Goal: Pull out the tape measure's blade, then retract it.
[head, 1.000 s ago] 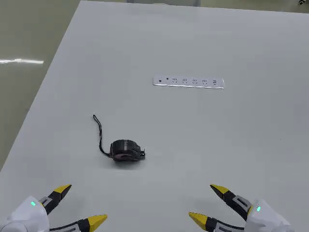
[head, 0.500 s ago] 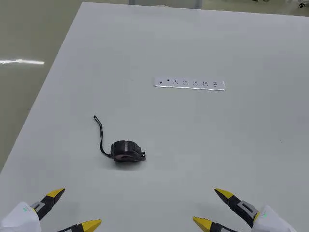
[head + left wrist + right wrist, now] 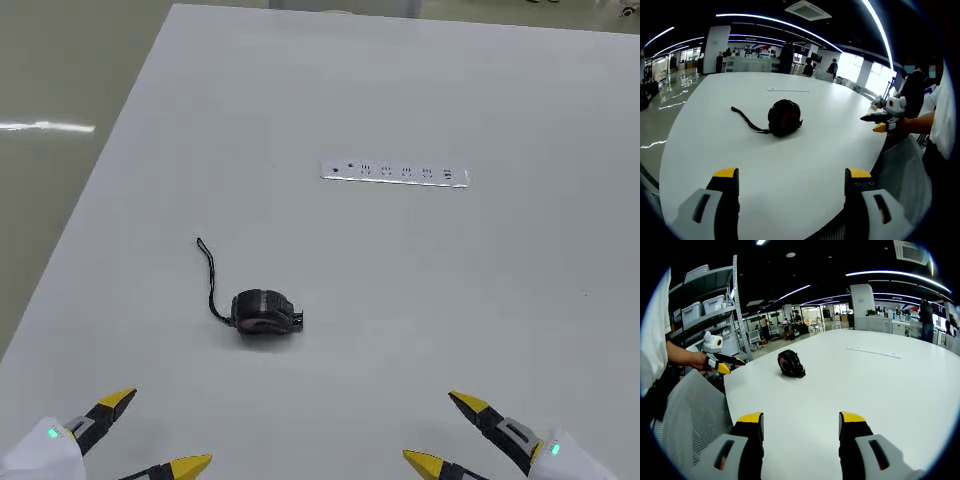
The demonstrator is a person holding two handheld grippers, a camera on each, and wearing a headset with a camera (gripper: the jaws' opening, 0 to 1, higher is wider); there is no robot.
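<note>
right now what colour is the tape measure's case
The tape measure is black with a reddish side face, clearest in the left gripper view.

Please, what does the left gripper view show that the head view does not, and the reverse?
Left gripper view: a hand holding the right gripper, ceiling lights, people standing far behind. Head view: the separate sockets of the power strip, a green light on each gripper's body. Both: the tape measure with its strap, blade not pulled out, on the white table; the left gripper, open like the right.
</note>
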